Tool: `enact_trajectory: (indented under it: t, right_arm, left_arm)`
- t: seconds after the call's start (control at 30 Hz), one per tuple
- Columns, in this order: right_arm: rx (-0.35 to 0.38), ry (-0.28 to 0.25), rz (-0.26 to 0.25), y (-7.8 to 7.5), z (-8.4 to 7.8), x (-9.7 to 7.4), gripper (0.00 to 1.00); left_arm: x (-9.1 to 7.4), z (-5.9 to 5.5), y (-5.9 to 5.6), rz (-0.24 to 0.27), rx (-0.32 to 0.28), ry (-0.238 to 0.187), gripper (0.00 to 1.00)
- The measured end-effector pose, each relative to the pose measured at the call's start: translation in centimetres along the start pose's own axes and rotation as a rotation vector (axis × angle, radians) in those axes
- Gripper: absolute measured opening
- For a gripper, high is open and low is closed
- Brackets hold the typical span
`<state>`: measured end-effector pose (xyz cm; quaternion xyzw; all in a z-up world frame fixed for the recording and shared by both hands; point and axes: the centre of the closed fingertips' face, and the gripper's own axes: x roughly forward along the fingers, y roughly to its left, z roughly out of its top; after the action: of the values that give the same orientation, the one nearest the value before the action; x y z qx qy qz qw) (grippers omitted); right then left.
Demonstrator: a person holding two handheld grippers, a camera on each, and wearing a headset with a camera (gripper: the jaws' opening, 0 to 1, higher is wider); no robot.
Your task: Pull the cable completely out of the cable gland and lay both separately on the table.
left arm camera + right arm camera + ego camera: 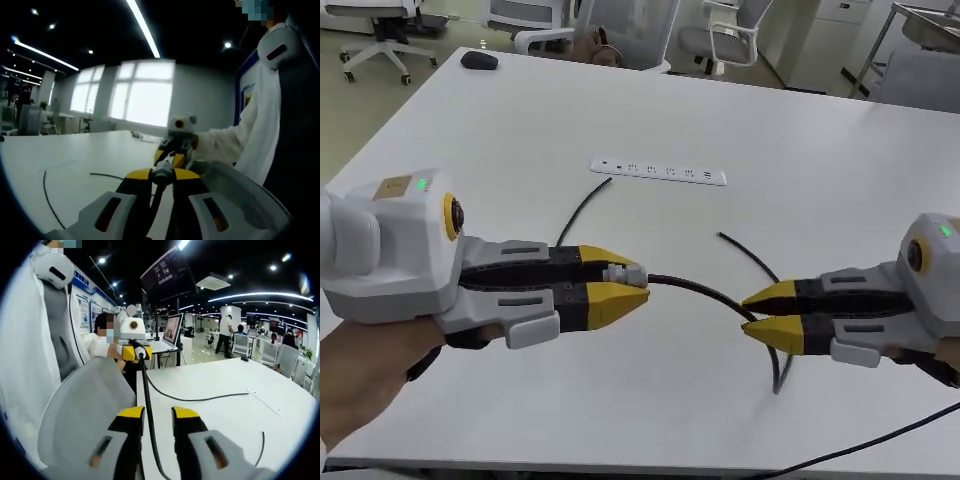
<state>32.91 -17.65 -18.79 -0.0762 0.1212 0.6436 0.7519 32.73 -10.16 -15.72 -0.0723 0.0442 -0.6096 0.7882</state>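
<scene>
Holding the cable gland (628, 272) clenched in its fingers above the desk (520, 120), the left gripper (640, 283) anchors the pull. The cable (700, 290) leaves the gland and runs to the right gripper (748, 313), whose fingers stand apart around it, unclamped. The extraction looks unfinished, with the cable threaded through the gland. Next, the right fingers should close on the cable near the gland and draw straight away from it.

- My head view looks down from close above the table (620, 110).
- Left gripper view faces the right gripper (169, 158); right gripper view faces the left gripper (137, 354), both low over that shared table.
</scene>
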Motion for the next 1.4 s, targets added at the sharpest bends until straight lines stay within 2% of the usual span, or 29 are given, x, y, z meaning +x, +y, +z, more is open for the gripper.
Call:
enact_trajectory:
  t: [0.07, 0.2, 0.37, 0.53, 0.7, 0.97, 1.23, 1.27, 1.4]
  right_arm:
    - [-0.014, -0.024, -0.001, -0.1, 1.5, 0.2, 0.31]
    - [-0.039, -0.077, 0.018, 0.2, 4.0, 0.8, 0.32]
    - [-0.073, -0.122, 0.049, 0.9, 6.0, 1.7, 0.32]
    - [-0.088, -0.103, 0.082, 1.4, 5.7, 3.2, 0.3]
    - [-0.088, -0.08, 0.114, 1.8, 5.2, 4.1, 0.23]
    - [-0.091, -0.071, 0.15, 2.3, 5.0, 4.8, 0.11]
    - [-0.087, -0.042, 0.181, 2.9, 4.4, 5.5, 0.08]
    - [-0.092, -0.037, 0.172, 2.8, 4.3, 5.5, 0.05]
    - [-0.068, -0.064, 0.17, 2.7, 4.6, 5.4, 0.04]
  left_arm:
    - [0.0, -0.2, 0.0, -0.001, 0.002, 0.007, 0.17]
    - [0.1, -0.3, -0.1, -0.003, 0.002, 0.012, 0.17]
    - [0.0, -0.2, 0.0, 0.002, 0.003, 0.008, 0.17]
    - [0.0, -0.1, 0.1, 0.005, 0.003, 0.004, 0.17]
    - [0.0, -0.2, 0.1, 0.001, 0.006, 0.005, 0.17]
    - [0.1, -0.1, -0.1, -0.007, 0.01, 0.004, 0.17]
    - [0.0, 0.0, -0.1, -0.009, 0.012, 0.002, 0.17]
    - [0.0, 0.0, -0.1, -0.008, 0.012, 0.001, 0.17]
    - [-0.1, 0.2, 0.1, -0.003, 0.008, -0.009, 0.17]
